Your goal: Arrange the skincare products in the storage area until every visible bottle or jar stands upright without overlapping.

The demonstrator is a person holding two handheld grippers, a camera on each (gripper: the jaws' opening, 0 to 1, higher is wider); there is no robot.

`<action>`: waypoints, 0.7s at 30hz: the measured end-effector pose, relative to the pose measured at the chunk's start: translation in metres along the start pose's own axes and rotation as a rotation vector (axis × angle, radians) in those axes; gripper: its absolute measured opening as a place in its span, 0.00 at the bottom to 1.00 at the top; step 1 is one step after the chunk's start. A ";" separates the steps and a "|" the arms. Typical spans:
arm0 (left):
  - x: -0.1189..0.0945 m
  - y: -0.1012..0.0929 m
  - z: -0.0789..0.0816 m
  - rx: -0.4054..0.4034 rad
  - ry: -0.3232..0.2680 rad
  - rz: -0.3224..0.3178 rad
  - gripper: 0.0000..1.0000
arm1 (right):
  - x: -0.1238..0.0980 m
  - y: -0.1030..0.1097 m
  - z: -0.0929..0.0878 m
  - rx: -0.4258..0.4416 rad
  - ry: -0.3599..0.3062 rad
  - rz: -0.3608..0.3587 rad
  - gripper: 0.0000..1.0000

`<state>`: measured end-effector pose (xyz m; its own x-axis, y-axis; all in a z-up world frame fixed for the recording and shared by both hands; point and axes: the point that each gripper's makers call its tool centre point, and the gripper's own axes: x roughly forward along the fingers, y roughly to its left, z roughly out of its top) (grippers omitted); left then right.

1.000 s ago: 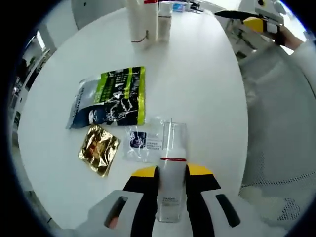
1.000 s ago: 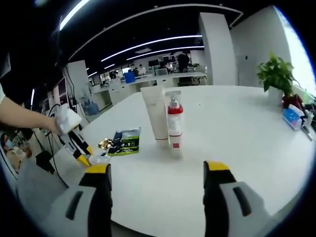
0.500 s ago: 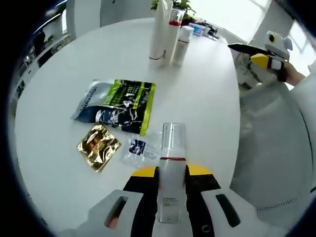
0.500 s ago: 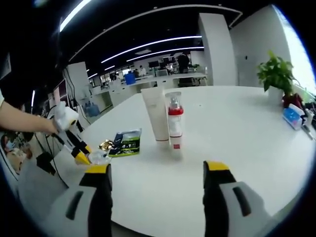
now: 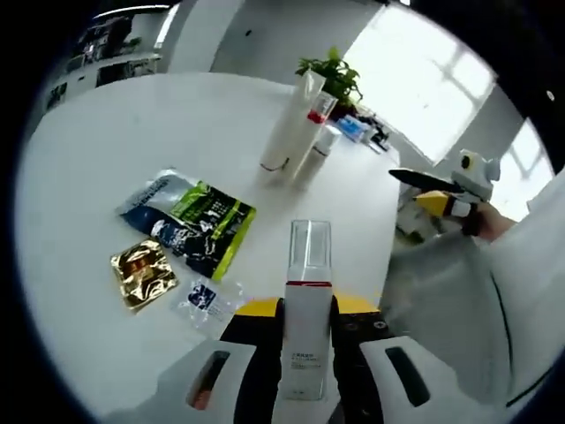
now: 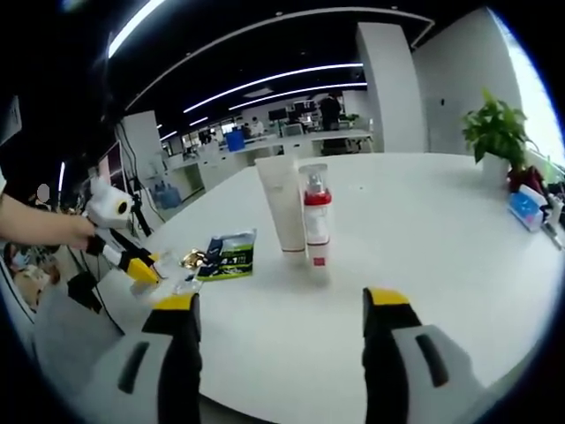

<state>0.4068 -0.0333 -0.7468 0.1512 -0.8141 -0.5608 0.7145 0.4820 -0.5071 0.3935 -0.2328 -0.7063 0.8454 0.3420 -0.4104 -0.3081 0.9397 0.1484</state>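
**Left gripper holds a pump bottle; right gripper open before the standing pair**

In the left gripper view, taking the white table [image 5: 106, 132] as landmark and reading from the left: a gold foil sachet [image 5: 142, 273] lies flat on it, just beside a green and dark pouch [image 5: 188, 221], with a small clear sachet [image 5: 207, 299] next to both, nearer the camera. The left gripper [image 5: 306, 316] is clamped on a white pump bottle [image 5: 308, 327] with a red band and a clear cap; the bottle sits squarely between the two jaws, cap pointing away from the camera. Farther across the table a white tube [image 5: 287, 126] stands upright, touching or just beside a red-collared bottle [image 5: 312, 128] and a short white bottle [image 5: 323, 141]. A potted plant [image 5: 334, 75] stands behind them. At the right, the right gripper [image 5: 441, 190] hangs off the table's edge.

In the right gripper view, the left gripper [image 6: 132, 261] shows at the left with a hand [image 6: 66, 231] on it, near the pouch [image 6: 227, 254]. The tube [image 6: 282, 209] and red-collared bottle [image 6: 316, 219] stand upright mid-table, ahead of the gap. The right gripper [image 6: 278, 311] has its jaws wide apart, nothing between them. The plant [image 6: 497, 132] is at the right.
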 end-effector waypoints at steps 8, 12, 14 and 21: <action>0.001 -0.021 0.014 -0.047 -0.086 -0.057 0.17 | 0.000 0.001 0.000 -0.002 0.001 0.005 0.75; -0.001 -0.030 0.021 -0.066 -0.122 -0.078 0.17 | 0.000 0.002 0.000 -0.001 -0.001 0.011 0.75; -0.001 -0.035 0.024 -0.073 -0.138 -0.091 0.17 | 0.000 0.004 0.001 0.001 -0.004 0.018 0.75; -0.005 -0.053 0.033 -0.096 -0.195 -0.131 0.17 | -0.001 0.021 0.011 0.097 -0.059 0.149 0.72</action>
<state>0.3910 -0.0656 -0.6956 0.1972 -0.9142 -0.3542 0.6696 0.3895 -0.6324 0.3908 -0.2136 -0.6923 0.8183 0.4742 -0.3248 -0.3906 0.8734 0.2909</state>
